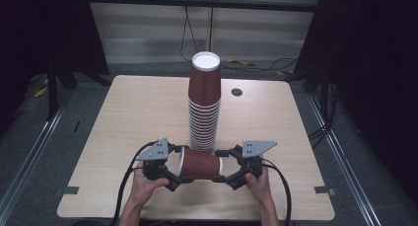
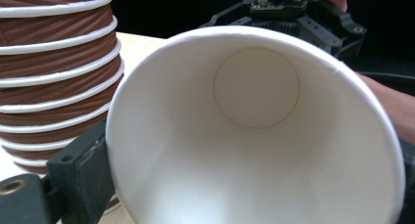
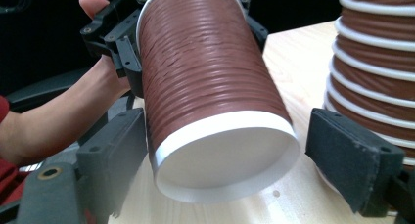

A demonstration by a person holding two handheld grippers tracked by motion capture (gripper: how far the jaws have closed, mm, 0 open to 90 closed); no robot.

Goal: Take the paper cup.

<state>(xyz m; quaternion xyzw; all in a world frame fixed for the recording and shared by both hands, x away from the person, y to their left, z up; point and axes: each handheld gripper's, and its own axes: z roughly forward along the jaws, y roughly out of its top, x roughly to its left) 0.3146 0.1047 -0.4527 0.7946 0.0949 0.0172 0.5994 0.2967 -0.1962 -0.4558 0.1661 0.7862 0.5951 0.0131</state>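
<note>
Near the front edge of the wooden surface (image 1: 123, 117), a brown ribbed paper cup (image 1: 199, 163) lies sideways, held between two hand-held grippers, just in front of a tall stack of matching cups (image 1: 203, 107). Left gripper (image 1: 178, 168) fingers clasp the cup's white rim, its mouth facing that gripper. Right gripper (image 1: 223, 165) fingers stand released, flanking the cup's base with visible gaps.

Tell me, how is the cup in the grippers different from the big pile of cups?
The single cup lies sideways between the two grippers; the stack of cups stands on the table. The single cup is alone and short; the stack is many cups nested into a tall tower. Both are ribbed brown paper with white rims.
</note>
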